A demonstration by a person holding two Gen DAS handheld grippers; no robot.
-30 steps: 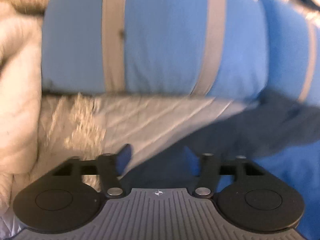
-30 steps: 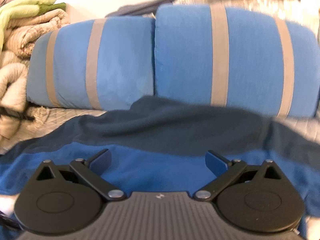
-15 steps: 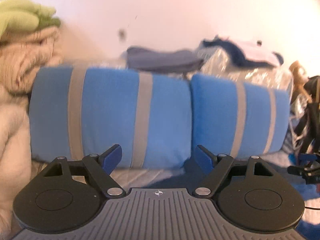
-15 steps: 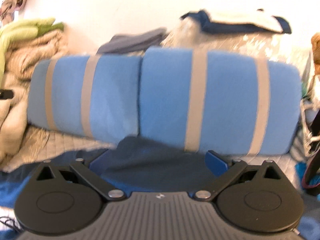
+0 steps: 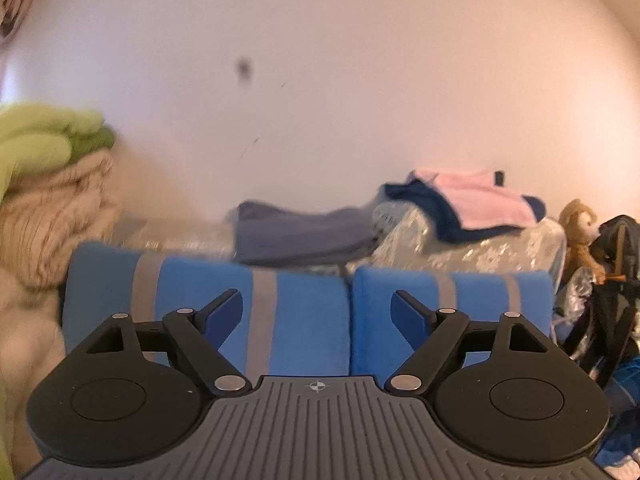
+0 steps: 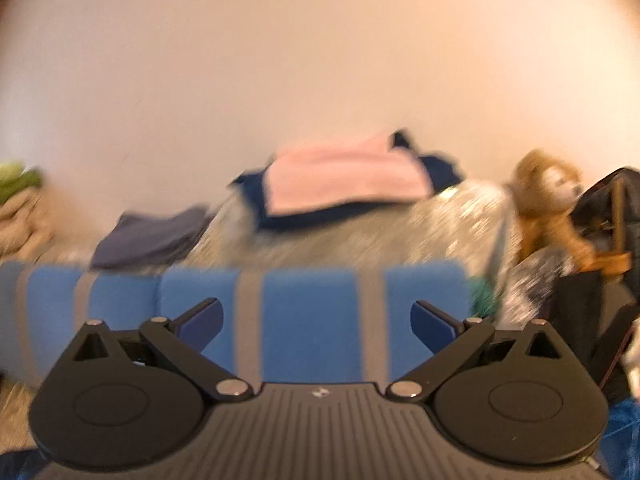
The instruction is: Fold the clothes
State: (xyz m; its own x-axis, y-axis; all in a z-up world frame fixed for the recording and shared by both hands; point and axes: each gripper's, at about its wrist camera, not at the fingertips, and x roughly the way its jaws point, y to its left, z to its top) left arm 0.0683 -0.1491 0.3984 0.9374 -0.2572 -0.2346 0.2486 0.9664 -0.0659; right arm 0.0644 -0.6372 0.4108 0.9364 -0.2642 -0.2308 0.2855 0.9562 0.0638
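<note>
Your left tongs [image 5: 316, 312] are spreading wider with nothing between the blue pads, and your right tongs [image 6: 316, 322] stand spread and empty too. Both point almost level at the two blue pillows [image 5: 280, 320] with grey stripes. The garment you should be folding is barely in either view: only scraps of blue cloth [image 6: 624, 436] show at the lower edges, and I can't tell how it lies.

The main risk, as I judge it, is coming back down blind: you could pinch the pillow cover or the quilted bedspread [image 6: 440, 220] instead of one hem, or catch two layers at once and drag the fold askew. The right view is smeared, so aim will suffer.

The fabrics are soft and limp. Already-folded pieces rest on the far shiny mound: a slate-grey one [image 5: 296, 236] left, a pink-and-navy one [image 5: 476, 204] right. Fluffy beige and green blankets [image 5: 52, 208] are stacked far left; a plush toy [image 5: 580, 236] sits far right.
</note>
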